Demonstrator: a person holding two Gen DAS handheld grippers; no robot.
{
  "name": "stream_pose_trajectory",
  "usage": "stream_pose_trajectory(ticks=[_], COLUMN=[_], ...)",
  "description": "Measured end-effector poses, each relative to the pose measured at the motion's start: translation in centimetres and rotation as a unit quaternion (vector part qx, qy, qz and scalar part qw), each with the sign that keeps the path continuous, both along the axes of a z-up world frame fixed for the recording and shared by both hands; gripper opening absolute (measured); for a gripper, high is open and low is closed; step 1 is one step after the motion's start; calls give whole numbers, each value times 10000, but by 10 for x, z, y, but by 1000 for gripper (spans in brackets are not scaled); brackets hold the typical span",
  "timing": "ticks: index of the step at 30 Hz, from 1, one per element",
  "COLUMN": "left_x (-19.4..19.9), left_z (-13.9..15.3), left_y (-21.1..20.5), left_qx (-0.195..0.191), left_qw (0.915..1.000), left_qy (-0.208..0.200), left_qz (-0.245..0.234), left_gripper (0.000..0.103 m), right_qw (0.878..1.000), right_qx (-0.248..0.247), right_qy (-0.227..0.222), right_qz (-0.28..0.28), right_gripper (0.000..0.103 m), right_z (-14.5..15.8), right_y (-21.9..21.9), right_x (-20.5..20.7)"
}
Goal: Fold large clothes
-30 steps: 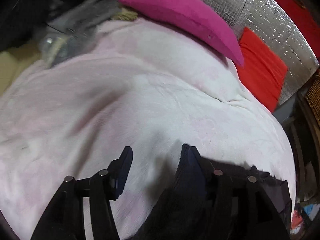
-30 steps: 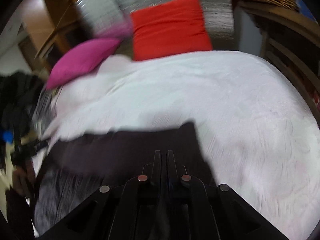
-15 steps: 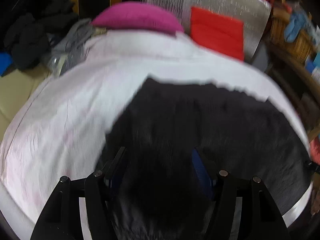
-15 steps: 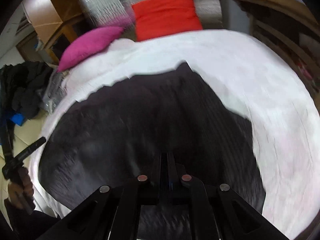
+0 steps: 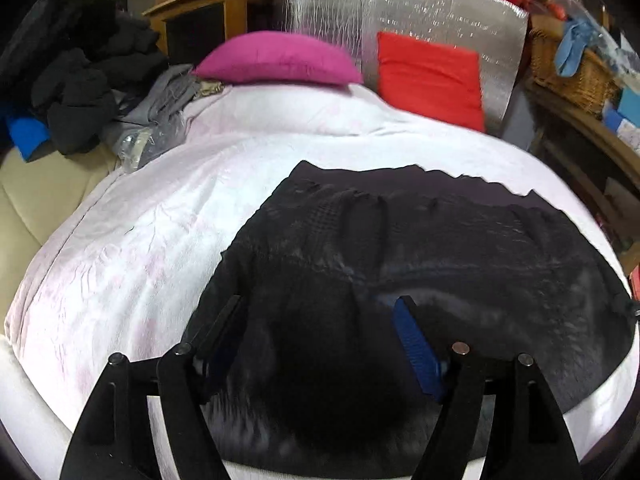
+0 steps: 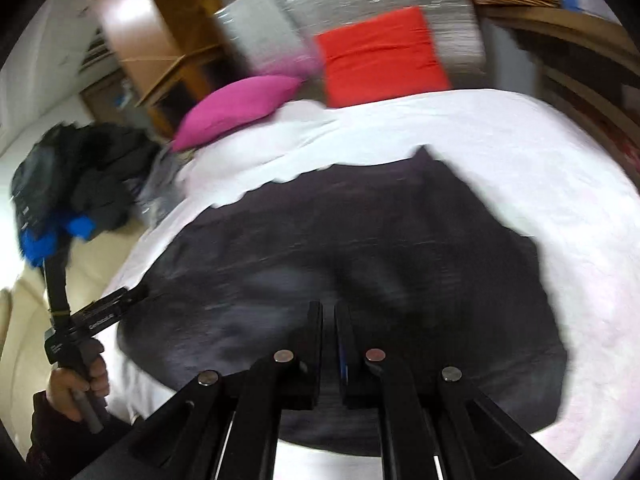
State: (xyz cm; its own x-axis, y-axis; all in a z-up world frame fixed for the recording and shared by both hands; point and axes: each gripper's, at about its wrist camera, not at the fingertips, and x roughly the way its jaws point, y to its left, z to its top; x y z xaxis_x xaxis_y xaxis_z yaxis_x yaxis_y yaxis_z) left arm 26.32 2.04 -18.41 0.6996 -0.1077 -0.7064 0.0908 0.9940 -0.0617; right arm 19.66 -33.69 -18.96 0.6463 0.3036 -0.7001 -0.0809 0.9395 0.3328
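My left tool (image 5: 320, 312): jaws wide apart, have just been opening. Dark garment (image 5: 440, 248) lies under and between the fingers, bunched up close to the cam, but pads aren't pressing on it; blue pad (image 5: 416, 352) on the right finger is exposed. My right tool (image 6: 328, 312): jaws nearly together, only a thin slit between them. Fabric sits right under the tips; can't tell from the right wrist view if any cloth is pinched in the slit, too dark + blurred.

In the right wrist view, my left hand (image 6: 80, 384) is at the lower left edge w/ a dark sleeve, wrapped around the left tool's handle, at the garment's left edge.

Garment spread mostly flat on the bed (image 5: 120, 240), near edge rumpled, far edge roughly straight w/ a small raised corner at each end. White/pale pink cover shows around it on left, far and right sides.

Further back: magenta pillow (image 5: 280, 58) and red cushion (image 5: 432, 76) at the head of the bed, silver quilted panel (image 5: 420, 4) behind them. Left of the bed a pile of dark and grey clothes (image 5: 92, 92) on a cream surface. Wooden cabinet (image 5: 200, 12) behind the pile. Wicker basket (image 5: 568, 68) on a shelf at the far right.
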Motion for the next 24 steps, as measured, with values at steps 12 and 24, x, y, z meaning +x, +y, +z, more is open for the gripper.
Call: stream_pose_trajectory(ticks=[12,24], left_x=[-10,-26], left_z=[-21,-45], left_y=[-2,-20], left_qx=[231,845], left_qw=[9992,9955], left_qy=[318,415], left_qz=[99,81], left_gripper=[83,92], right_qw=[9990,9920], right_qx=[128,-1183], right_qy=[285,143], right_qz=[-331,-420], right_gripper=[12,68], right_z=[-22,-39], right_y=[10,54], right_x=[0,-20])
